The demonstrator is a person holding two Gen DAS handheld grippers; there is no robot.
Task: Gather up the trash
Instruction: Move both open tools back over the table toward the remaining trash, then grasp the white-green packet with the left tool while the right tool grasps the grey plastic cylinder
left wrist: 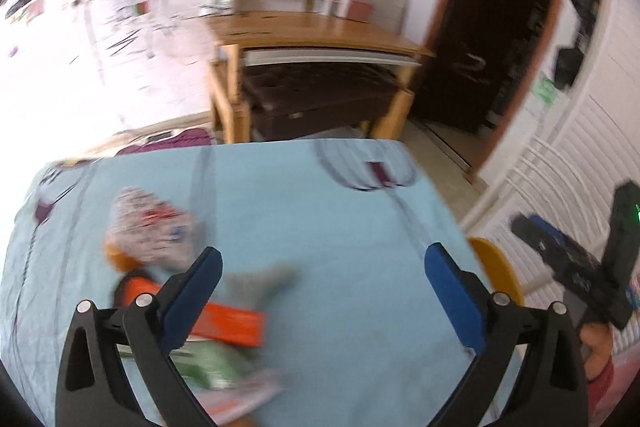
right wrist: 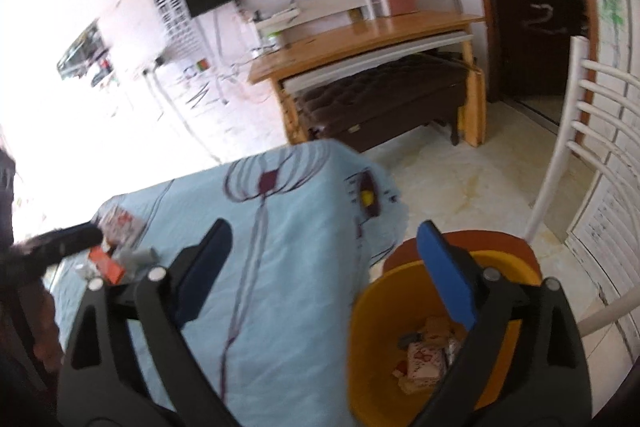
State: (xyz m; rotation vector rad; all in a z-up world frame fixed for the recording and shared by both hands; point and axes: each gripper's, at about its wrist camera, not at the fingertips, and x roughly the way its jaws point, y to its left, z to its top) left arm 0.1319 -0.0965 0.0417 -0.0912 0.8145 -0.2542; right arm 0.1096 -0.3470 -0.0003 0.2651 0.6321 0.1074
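Over a table draped in a light blue cloth (left wrist: 320,195), the left gripper (left wrist: 324,291) is hovering with its 2 fingers spread wide and gripping nothing, beside a blurred litter pile: a crumpled printed wrapper (left wrist: 150,227), an orange box (left wrist: 224,321), green packaging (left wrist: 208,367). Only the right wrist view is looking into the yellow bin (right wrist: 372,359), where discarded packets (right wrist: 424,359) are lying under the right gripper (right wrist: 324,275), likewise wide and empty, a white chair (right wrist: 592,147) standing alongside
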